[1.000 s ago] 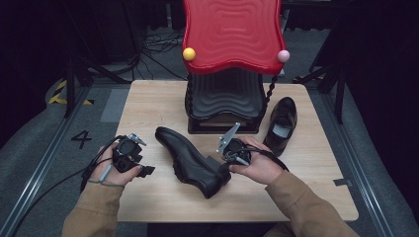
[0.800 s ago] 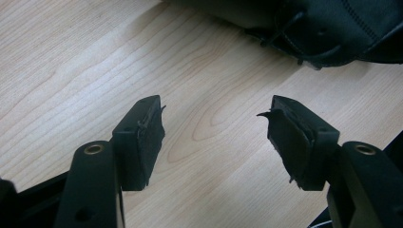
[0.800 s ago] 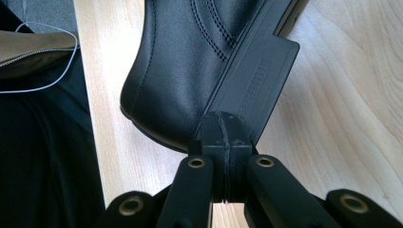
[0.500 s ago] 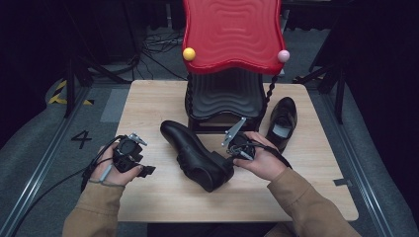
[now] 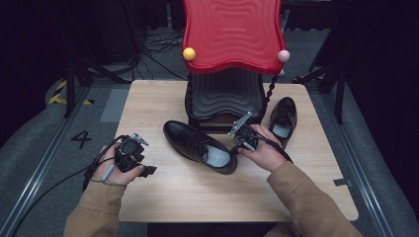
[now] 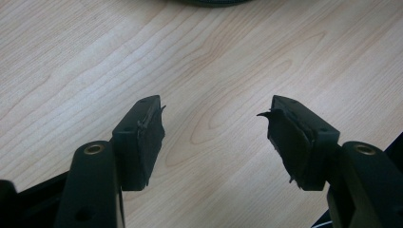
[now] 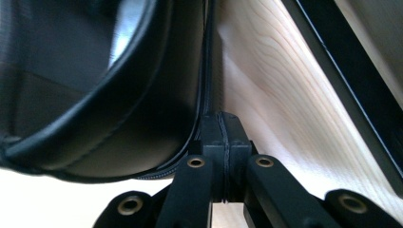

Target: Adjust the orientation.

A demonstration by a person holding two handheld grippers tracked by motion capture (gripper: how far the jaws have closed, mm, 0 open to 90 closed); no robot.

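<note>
Nearest, at the near left of the wooden table (image 5: 163,197): left gripper (image 5: 147,170) released, jaws wide apart over bare wood, nothing between them (image 6: 216,118). Idle for now; best parked there, clear of the shoe's path.

Further in, right of centre: right gripper (image 5: 235,146) clenched, jaws pressed flat together (image 7: 227,124), tips against the heel end of the black dress shoe (image 5: 197,145). Cannot tell whether a thin edge of the sole is nipped between them; looks more like a push than a grip.

Shoe (image 7: 95,95) lying upright on its sole mid-table, toe pointing far-left, heel near-right, just in front of the stand.

Judged step: nudging the shoe round by its heel. Worth doing slowly, low against the sole edge rather than the soft collar, so as not to tip it or slip off the leather.

Beyond, far right: second black dress shoe (image 5: 283,116), well apart from the first, beside the red-topped stand (image 5: 232,34). Room to be left so the swinging toe misses the stand's base.
</note>
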